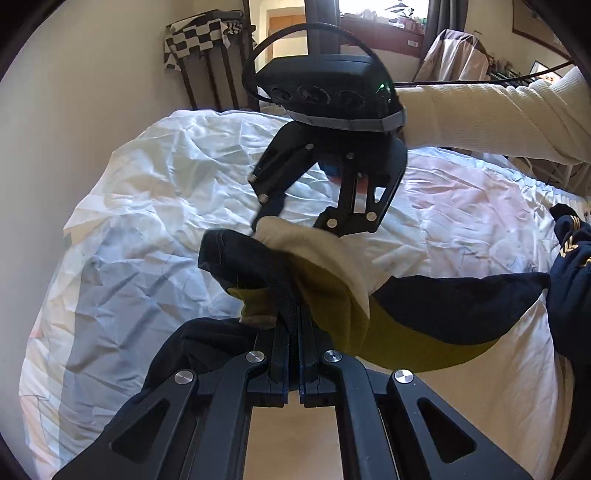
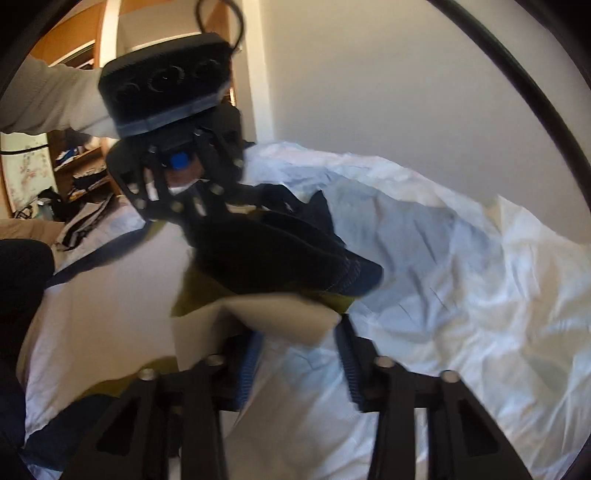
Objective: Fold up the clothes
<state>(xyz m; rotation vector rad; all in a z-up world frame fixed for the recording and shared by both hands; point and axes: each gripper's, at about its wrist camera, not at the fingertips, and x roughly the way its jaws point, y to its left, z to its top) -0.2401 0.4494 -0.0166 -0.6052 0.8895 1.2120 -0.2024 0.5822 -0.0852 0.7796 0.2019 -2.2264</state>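
No legible text, label, brand or number was found in either wrist view. The only sign-like mark was a set of gold chevron stripes (image 1: 567,250) on a dark navy garment (image 1: 570,295) at the right edge of the left wrist view; no lettering accompanied it. A small tag on the window ledge (image 1: 413,43) was too small to read. The right wrist view was blurred; nothing could be read there.

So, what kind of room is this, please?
Most likely a bedroom in a home: a bed with a crumpled white duvet, open wooden shelves with folded clothes, and a window behind it.
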